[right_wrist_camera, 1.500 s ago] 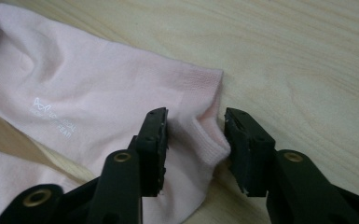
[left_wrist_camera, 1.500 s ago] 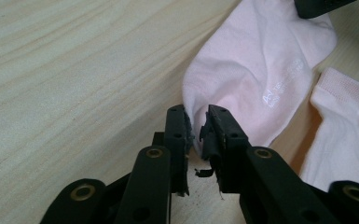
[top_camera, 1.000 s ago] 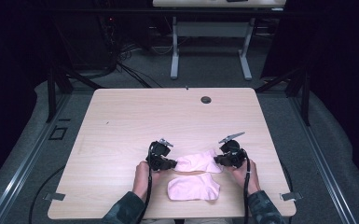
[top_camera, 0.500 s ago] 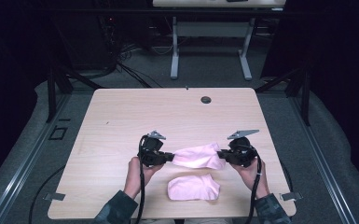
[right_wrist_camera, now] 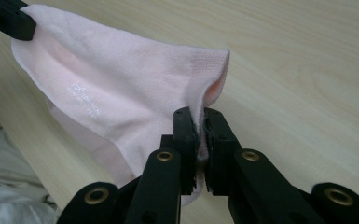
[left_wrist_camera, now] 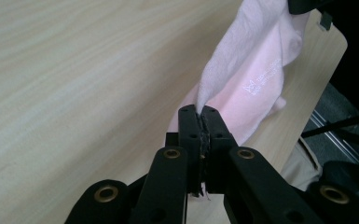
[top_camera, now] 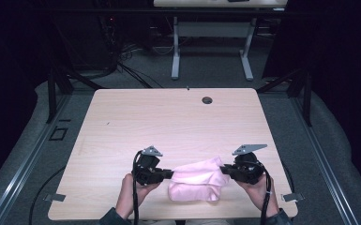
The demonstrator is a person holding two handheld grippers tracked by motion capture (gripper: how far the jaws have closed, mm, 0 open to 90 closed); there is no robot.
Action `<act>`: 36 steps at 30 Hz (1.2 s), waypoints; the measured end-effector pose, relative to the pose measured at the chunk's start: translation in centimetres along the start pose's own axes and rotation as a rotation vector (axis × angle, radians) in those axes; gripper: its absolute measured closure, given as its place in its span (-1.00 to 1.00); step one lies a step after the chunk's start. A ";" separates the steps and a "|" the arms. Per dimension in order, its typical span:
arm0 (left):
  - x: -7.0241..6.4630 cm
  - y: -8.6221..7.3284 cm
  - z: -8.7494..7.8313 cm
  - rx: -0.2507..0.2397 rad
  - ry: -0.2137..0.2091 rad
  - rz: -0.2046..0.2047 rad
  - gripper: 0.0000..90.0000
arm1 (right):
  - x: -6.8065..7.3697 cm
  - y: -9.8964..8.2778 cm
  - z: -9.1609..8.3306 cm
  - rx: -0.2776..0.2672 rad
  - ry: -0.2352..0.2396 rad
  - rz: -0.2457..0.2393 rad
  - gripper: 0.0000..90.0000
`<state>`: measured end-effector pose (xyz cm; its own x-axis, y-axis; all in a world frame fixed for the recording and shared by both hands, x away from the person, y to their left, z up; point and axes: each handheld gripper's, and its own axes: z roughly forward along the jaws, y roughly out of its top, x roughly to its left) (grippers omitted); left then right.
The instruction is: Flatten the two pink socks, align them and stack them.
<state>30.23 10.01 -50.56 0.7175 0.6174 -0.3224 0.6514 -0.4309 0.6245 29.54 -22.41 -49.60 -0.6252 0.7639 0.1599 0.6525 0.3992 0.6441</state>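
Observation:
A pale pink sock [top_camera: 201, 169] hangs stretched between my two grippers, a little above the wooden table [top_camera: 169, 122]. My left gripper [top_camera: 171, 172] is shut on its left end, seen close up with the gripper [left_wrist_camera: 199, 112] pinching the sock [left_wrist_camera: 256, 70]. My right gripper [top_camera: 222, 168] is shut on the sock's open cuff; the gripper [right_wrist_camera: 199, 116] clamps the edge of the sock [right_wrist_camera: 121, 79], which bears a small white logo. A second pink sock [top_camera: 192, 193] lies flat on the table under the held one, partly covered by it.
A small dark round grommet [top_camera: 207, 100] sits near the table's far edge. The table's near edge [top_camera: 169, 218] is close to my hands. Beyond the table stand a desk frame [top_camera: 211, 51] and cables on a grey floor.
Both grippers have risen with the sock and drawn toward the near edge. The sock left the tabletop and now hangs over the second sock.

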 end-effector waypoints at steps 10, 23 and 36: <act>0.9 -3.4 1.2 0.087 -0.051 -0.069 0.96 | 0.7 -2.2 2.3 0.101 0.077 0.031 0.87; 1.3 -4.1 2.5 0.110 0.087 -0.047 0.32 | 1.0 -3.1 5.2 0.155 0.014 -0.012 0.67; 2.1 -4.5 -0.7 -0.023 0.289 0.009 -0.65 | 0.0 -3.1 2.3 0.003 -0.051 -0.001 -0.52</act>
<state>28.63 13.76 -53.57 0.6209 0.7771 -0.1031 0.6376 -0.4240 0.6432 28.47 -22.47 -53.26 -0.6034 0.7882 0.1210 0.6534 0.4018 0.6416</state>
